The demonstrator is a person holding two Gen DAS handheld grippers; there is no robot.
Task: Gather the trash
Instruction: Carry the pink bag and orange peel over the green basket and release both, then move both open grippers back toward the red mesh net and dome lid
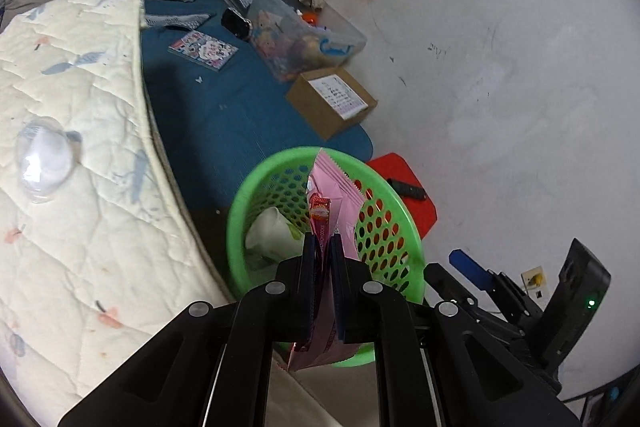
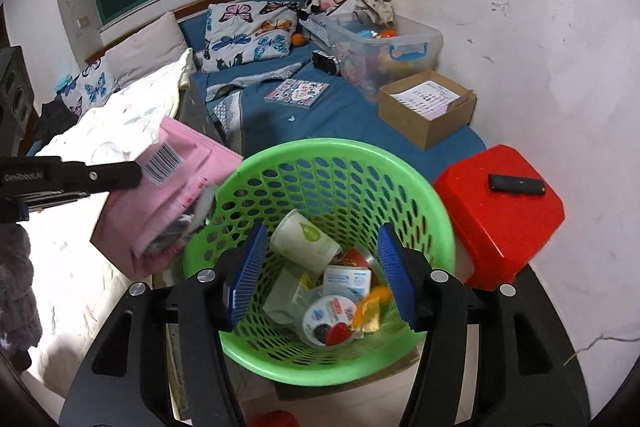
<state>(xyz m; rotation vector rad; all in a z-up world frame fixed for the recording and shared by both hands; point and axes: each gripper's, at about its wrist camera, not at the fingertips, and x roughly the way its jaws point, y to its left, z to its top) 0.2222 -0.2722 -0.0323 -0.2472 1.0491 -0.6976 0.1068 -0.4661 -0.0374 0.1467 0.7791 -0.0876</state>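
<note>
- Your left gripper (image 1: 323,247) is clamping the pink wrapper (image 2: 172,195) beside the green basket (image 2: 420,187) rim.
- Your right gripper (image 2: 320,267) is hanging empty, jaws apart, over the trash inside.

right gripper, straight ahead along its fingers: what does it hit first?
Probably the trash lying in the green basket: the open right gripper looks down into its mouth, with the paper cup and wrappers between its fingers. Depth is unclear; nothing shows in the way sooner.

One green basket (image 2: 320,163), one red stool (image 2: 500,219), one cardboard box (image 2: 424,115). One pink packet (image 2: 176,195), one paper cup (image 2: 304,237), two butterfly pillows (image 2: 248,35).
</note>
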